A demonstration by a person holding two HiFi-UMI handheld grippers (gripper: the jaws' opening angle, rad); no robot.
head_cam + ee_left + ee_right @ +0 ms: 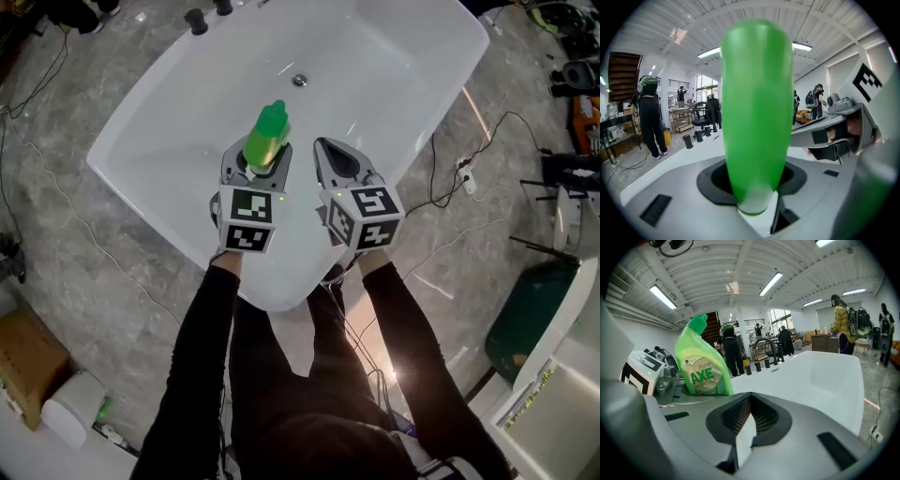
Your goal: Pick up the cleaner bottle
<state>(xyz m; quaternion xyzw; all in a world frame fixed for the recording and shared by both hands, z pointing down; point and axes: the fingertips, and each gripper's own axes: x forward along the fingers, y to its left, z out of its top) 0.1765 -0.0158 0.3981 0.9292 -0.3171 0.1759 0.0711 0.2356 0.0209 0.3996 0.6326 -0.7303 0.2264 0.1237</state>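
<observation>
The cleaner bottle (267,136) is bright green with a green cap and stands upright between the jaws of my left gripper (256,161), which is shut on it above the near rim of the bathtub. In the left gripper view the bottle (757,117) fills the middle of the picture, clamped by the grey jaws. From the right gripper view its label side (701,364) shows at the left, next to the left gripper's marker cube (640,373). My right gripper (335,155) hovers just to the right of the bottle, jaws together with nothing between them (746,425).
A white bathtub (403,84) lies below both grippers, with its drain (299,81) in the middle and black tap knobs (197,21) at the far rim. Cables (455,178) trail over the grey floor at the right. A cardboard box (28,356) sits lower left. People (841,324) stand in the background.
</observation>
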